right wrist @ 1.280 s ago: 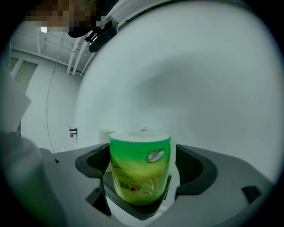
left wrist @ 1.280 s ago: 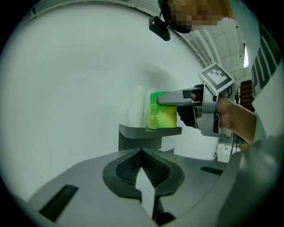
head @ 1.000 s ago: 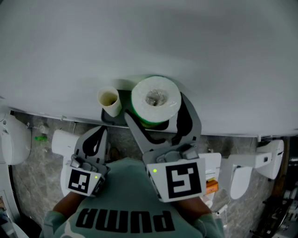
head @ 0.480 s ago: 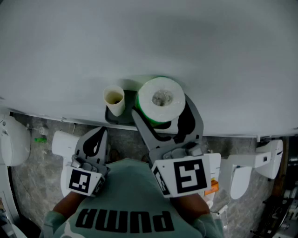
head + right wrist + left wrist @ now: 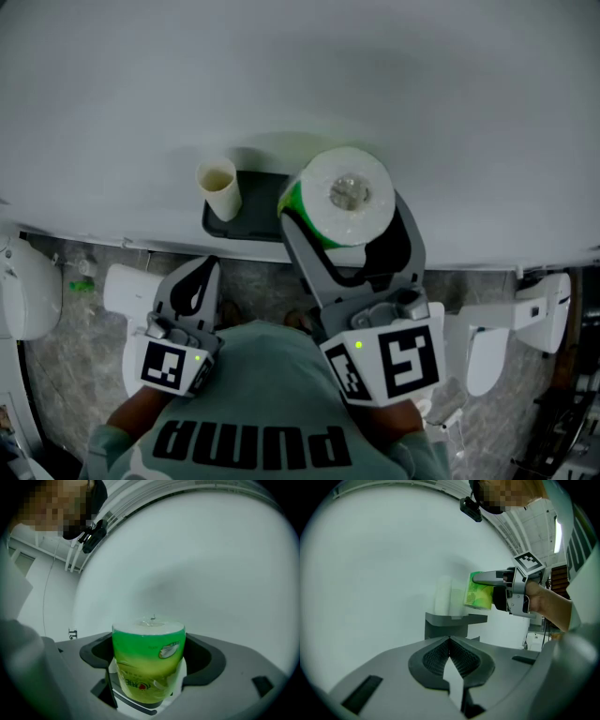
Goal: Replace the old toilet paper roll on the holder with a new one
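A new toilet paper roll (image 5: 347, 197) in green wrap is upright between the jaws of my right gripper (image 5: 347, 223), which is shut on it. It is held just right of the dark grey wall holder shelf (image 5: 246, 217). In the right gripper view the roll (image 5: 147, 660) fills the gripper (image 5: 149, 670) in front of the white wall. The old bare cardboard core (image 5: 217, 187) stands upright at the shelf's left end. My left gripper (image 5: 192, 291) hangs below the shelf, shut and empty. The left gripper view shows its shut gripper (image 5: 450, 641) facing the shelf (image 5: 450, 620), core (image 5: 443, 595) and roll (image 5: 479, 592).
The white wall (image 5: 300, 84) fills the upper half of the head view. Below are white bathroom fixtures at the left (image 5: 28, 281) and right (image 5: 525, 319) over a stone floor (image 5: 84, 319). The person's green shirt (image 5: 253, 422) covers the bottom.
My right gripper has carried the wrapped roll to the right, from over the shelf to just past its right end. The left gripper and the core have stayed put.
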{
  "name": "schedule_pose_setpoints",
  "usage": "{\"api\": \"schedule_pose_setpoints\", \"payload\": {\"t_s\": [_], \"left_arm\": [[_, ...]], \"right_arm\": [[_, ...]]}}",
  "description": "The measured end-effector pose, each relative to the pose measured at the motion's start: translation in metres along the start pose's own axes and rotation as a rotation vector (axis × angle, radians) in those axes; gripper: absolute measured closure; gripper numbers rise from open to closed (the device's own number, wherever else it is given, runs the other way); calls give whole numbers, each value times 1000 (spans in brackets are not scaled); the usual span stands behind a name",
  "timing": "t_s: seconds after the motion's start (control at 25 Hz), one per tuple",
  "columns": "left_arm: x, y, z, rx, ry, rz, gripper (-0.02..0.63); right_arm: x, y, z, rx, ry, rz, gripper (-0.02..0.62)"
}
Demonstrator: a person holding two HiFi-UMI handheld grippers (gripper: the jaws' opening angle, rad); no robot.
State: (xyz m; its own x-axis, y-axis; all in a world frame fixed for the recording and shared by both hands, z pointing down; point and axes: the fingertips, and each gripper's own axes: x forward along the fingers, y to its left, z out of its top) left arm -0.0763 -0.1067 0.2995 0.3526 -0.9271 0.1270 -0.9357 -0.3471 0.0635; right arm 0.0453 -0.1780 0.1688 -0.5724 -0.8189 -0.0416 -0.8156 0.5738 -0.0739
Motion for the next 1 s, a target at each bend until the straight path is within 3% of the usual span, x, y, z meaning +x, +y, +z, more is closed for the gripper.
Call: {"api": "schedule_pose_setpoints", "payload": {"t_s": [0.36,1.0], "left_arm": [[12,-43,-1,15,6,-58,603],[44,-108,-22,13,22,-89,603]], "right_arm": [[-36,-31,2,66,-25,-28,150],[-78,-105,-43,354,-23,-27,153]]}}
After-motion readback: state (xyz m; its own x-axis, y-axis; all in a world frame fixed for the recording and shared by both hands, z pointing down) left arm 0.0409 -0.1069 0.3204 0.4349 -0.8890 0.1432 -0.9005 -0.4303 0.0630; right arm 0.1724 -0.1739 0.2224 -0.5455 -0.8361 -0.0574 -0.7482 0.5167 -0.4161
